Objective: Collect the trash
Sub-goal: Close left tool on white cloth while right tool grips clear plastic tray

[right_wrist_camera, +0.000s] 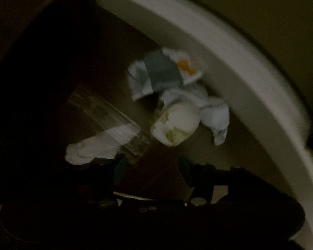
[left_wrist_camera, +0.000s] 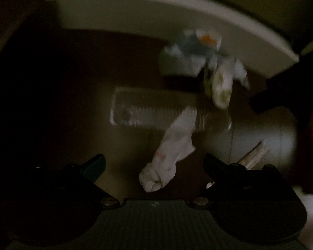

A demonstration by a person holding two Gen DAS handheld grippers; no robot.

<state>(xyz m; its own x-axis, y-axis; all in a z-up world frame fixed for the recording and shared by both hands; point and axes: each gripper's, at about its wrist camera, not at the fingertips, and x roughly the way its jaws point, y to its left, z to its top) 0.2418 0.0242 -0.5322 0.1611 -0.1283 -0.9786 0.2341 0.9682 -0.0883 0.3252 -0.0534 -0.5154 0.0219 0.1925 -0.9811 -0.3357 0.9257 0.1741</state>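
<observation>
Trash lies uncollected ahead of both tongs, so I judge the task barely begun. Left tongs (left_wrist_camera: 154, 166) stand apart and empty, a white sock (left_wrist_camera: 169, 152) between their tips and a clear bottle (left_wrist_camera: 148, 108) beyond. Right tongs (right_wrist_camera: 151, 169) also gape, holding nothing; crumpled wrappers (right_wrist_camera: 173, 95) sit just ahead, below a white rim (right_wrist_camera: 240, 48). Dim, blurred views hide any bin.

white rim (right_wrist_camera: 250, 66) close right, clear cup (right_wrist_camera: 112, 123) ahead

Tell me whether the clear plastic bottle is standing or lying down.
Lying down: the clear bottle stretches sideways across the floor, a white sock draped over it.
</observation>
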